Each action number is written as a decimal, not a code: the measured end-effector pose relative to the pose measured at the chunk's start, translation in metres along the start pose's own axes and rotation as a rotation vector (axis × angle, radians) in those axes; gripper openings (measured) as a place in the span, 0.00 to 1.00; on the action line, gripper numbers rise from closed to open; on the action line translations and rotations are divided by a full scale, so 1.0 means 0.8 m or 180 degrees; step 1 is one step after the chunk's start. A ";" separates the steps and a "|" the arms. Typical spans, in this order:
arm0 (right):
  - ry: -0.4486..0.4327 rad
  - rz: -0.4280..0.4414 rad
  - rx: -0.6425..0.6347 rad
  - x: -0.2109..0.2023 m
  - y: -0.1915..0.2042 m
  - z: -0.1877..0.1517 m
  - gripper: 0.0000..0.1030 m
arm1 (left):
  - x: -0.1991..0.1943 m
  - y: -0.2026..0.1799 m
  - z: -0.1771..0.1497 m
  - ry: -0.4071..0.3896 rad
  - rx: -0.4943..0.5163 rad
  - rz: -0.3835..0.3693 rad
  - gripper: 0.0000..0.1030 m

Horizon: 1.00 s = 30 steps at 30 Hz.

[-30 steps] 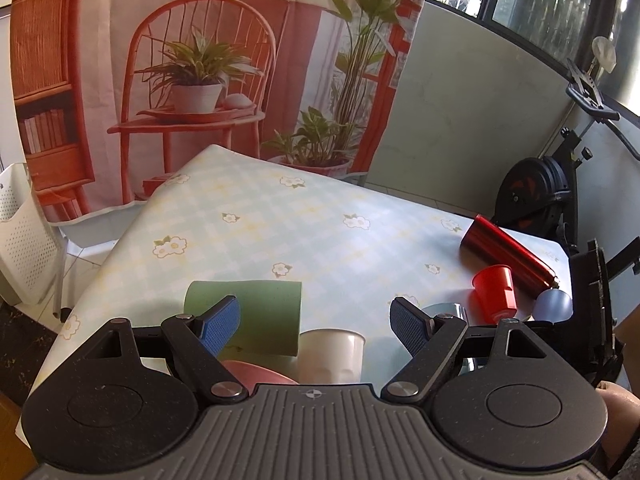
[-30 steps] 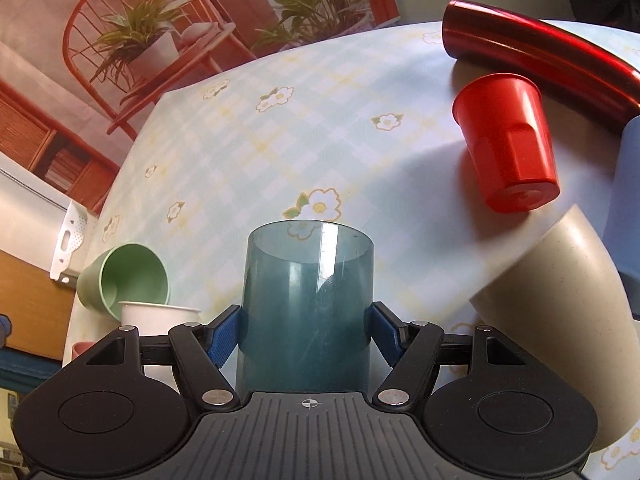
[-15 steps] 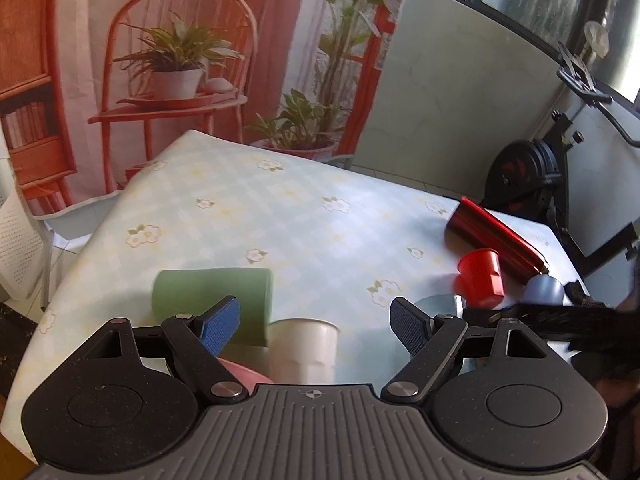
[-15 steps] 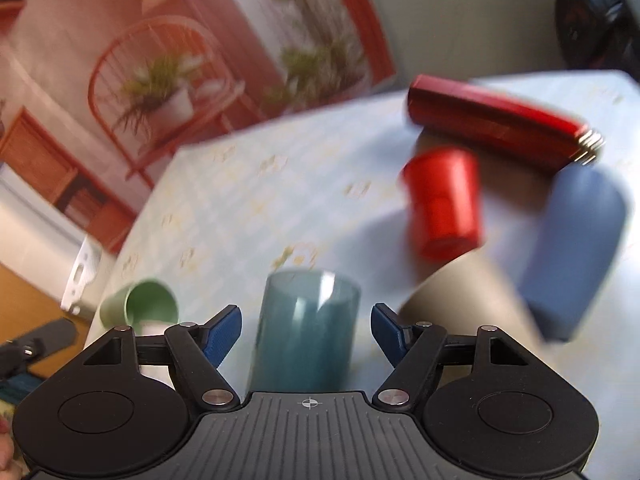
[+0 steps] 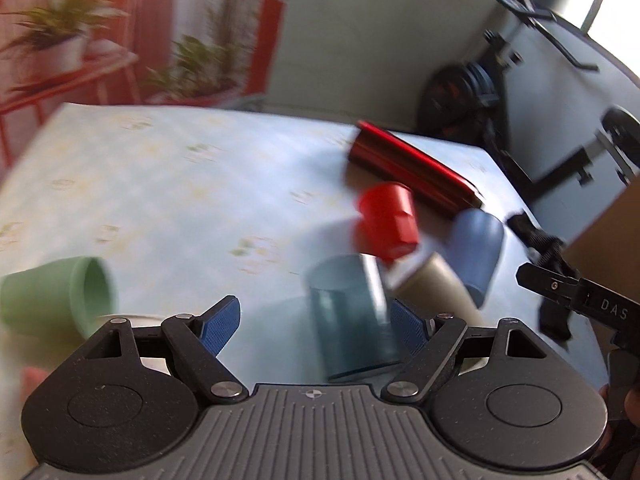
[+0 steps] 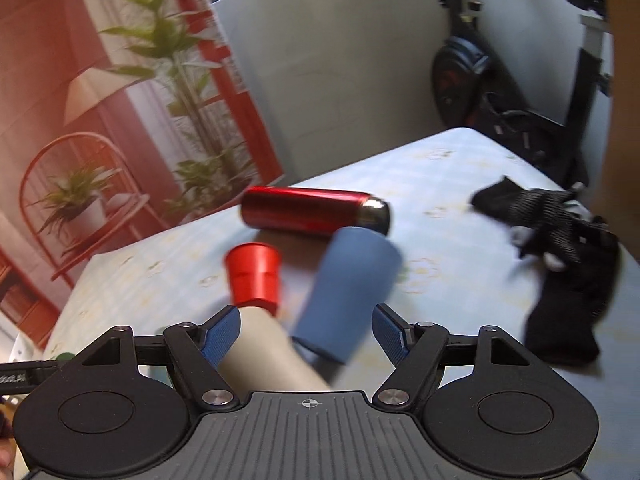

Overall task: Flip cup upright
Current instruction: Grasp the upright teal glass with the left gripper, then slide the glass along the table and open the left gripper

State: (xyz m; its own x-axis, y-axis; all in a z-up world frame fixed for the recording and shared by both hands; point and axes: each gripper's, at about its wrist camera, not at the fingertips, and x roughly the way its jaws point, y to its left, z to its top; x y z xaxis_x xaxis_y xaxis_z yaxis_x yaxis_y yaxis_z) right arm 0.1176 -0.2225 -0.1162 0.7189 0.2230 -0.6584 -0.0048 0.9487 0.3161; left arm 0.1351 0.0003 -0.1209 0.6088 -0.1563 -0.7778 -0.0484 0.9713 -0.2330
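between left gripper fingers, blurred teal cup, seemingly upright.

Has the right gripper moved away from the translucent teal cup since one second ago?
Yes. The right gripper is open and now frames the blue cup below the red metal bottle; no teal cup there.

Both wrist views look low and close across the table, sharing the red cup.
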 end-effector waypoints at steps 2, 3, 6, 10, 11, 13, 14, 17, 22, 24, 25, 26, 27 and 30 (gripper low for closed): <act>-0.0019 -0.0030 0.0023 0.002 -0.007 -0.003 0.68 | 0.021 -0.006 0.005 0.0126 0.0010 -0.0083 0.81; -0.0028 -0.0034 0.0037 0.002 -0.011 -0.003 0.68 | 0.030 -0.006 0.006 0.0191 -0.0028 -0.0080 0.81; -0.0044 -0.0044 0.0065 0.001 -0.018 -0.005 0.68 | 0.058 -0.007 0.012 0.0342 -0.0122 -0.0106 0.80; -0.0064 -0.0052 0.0075 -0.002 -0.023 -0.005 0.68 | 0.083 -0.001 0.019 0.0482 -0.0239 -0.0176 0.76; -0.0069 -0.0051 0.0082 -0.003 -0.024 -0.005 0.68 | 0.090 0.004 0.022 0.0525 -0.0322 -0.0183 0.74; -0.0075 -0.0049 0.0094 -0.003 -0.027 -0.005 0.68 | 0.100 0.013 0.023 0.0577 -0.0463 -0.0264 0.73; -0.0073 -0.0052 0.0098 -0.002 -0.027 -0.005 0.68 | 0.105 0.016 0.023 0.0605 -0.0504 -0.0312 0.72; -0.0065 -0.0058 0.0115 -0.002 -0.028 -0.005 0.68 | 0.118 0.019 0.024 0.0675 -0.0540 -0.0372 0.72; -0.0071 -0.0073 0.0111 -0.005 -0.029 -0.004 0.68 | 0.131 0.019 0.023 0.0653 -0.0585 -0.0453 0.70; -0.0072 -0.0081 0.0108 -0.006 -0.028 -0.004 0.68 | 0.126 0.014 0.019 0.0598 -0.0461 -0.0396 0.69; -0.0070 -0.0082 0.0108 -0.007 -0.028 -0.004 0.68 | 0.123 0.011 0.018 0.0564 -0.0388 -0.0359 0.69; -0.0069 -0.0078 0.0108 -0.007 -0.027 -0.004 0.68 | 0.115 0.010 0.016 0.0516 -0.0316 -0.0335 0.69; -0.0072 -0.0075 0.0106 -0.007 -0.028 -0.004 0.68 | 0.107 0.008 0.014 0.0450 -0.0239 -0.0314 0.69; -0.0074 -0.0059 0.0103 -0.008 -0.025 -0.005 0.68 | 0.078 0.004 0.006 0.0166 -0.0038 -0.0238 0.69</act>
State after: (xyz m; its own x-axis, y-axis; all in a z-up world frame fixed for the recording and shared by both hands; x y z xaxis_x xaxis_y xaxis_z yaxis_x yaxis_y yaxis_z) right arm 0.1106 -0.2416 -0.1211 0.7345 0.1999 -0.6485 0.0309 0.9448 0.3263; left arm 0.1764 -0.0057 -0.1673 0.5690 -0.2376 -0.7872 -0.0141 0.9544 -0.2982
